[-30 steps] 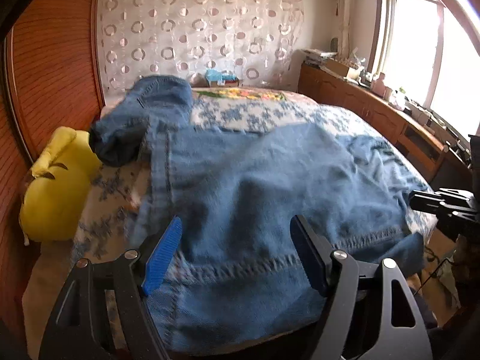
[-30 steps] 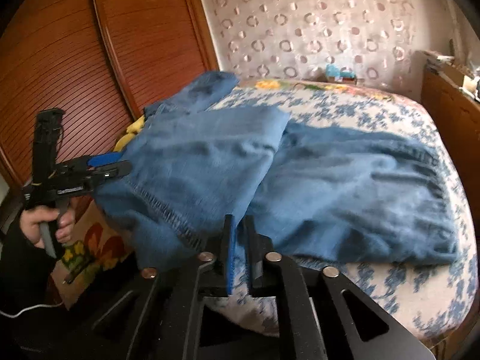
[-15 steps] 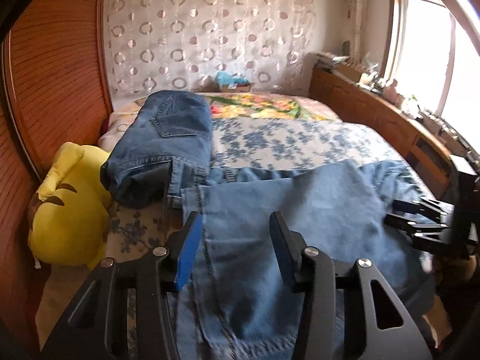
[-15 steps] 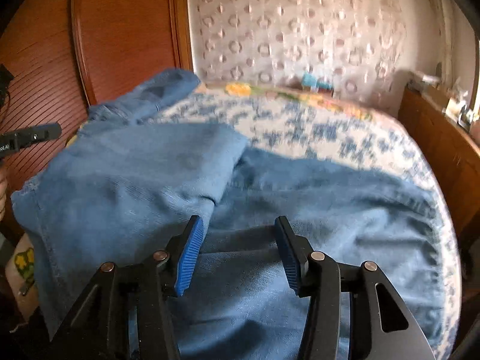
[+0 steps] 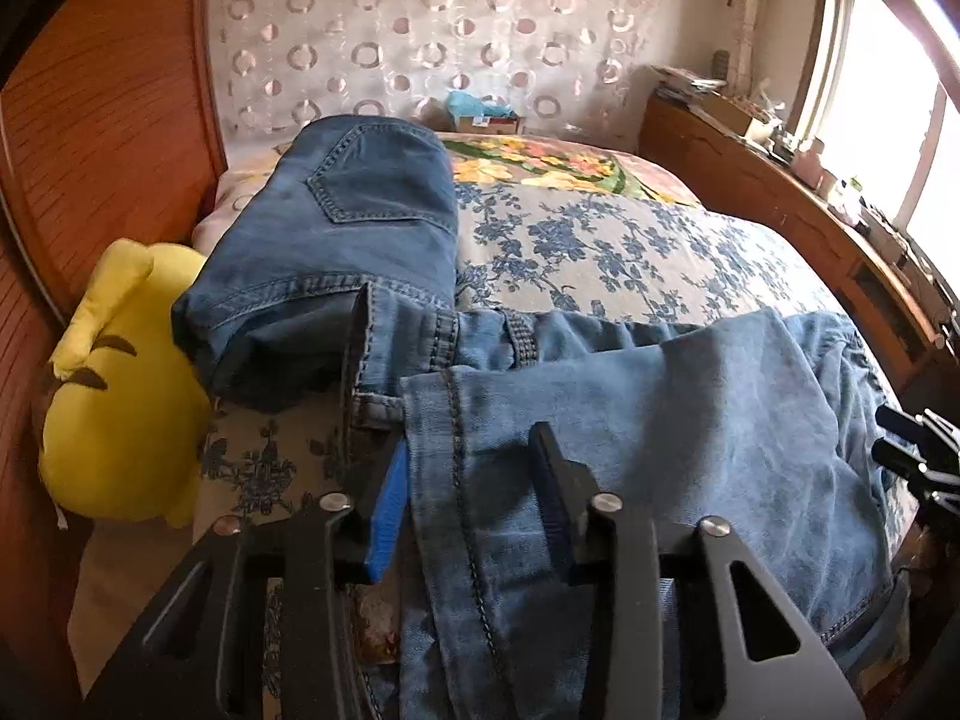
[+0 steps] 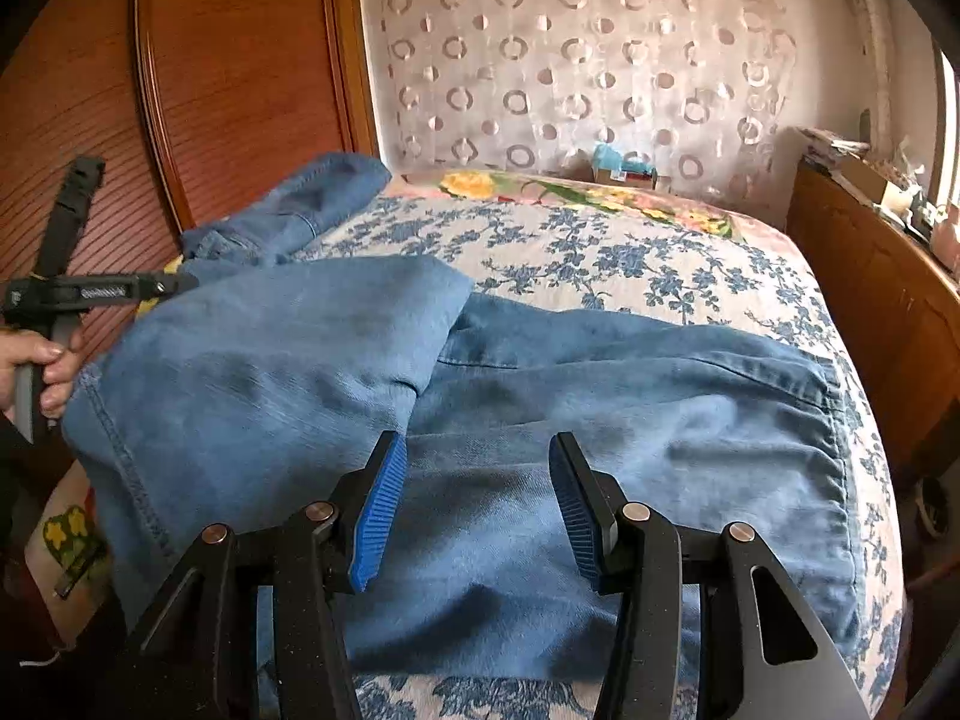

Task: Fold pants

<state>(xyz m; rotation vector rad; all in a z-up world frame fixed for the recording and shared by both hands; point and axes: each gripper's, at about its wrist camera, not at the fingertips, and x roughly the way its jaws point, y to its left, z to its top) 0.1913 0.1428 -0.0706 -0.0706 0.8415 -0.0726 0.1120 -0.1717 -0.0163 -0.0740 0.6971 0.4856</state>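
Light jeans (image 6: 540, 396) spread across the bed (image 6: 660, 252), one leg now doubled over toward the left edge. Left tongs (image 5: 474, 498) closing around the folded seam edge, pads not visibly pressing yet. Right tongs (image 6: 474, 504) released, having just parted, above bare denim. First fold seemingly laid; another fold likely next. Darker folded jeans (image 5: 348, 228) and yellow plush (image 5: 120, 396) alongside.

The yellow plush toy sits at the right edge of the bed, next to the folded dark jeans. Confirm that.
Not quite. The yellow plush toy sits at the left edge of the bed, not the right, as the left wrist view shows. It is indeed next to the folded dark jeans.
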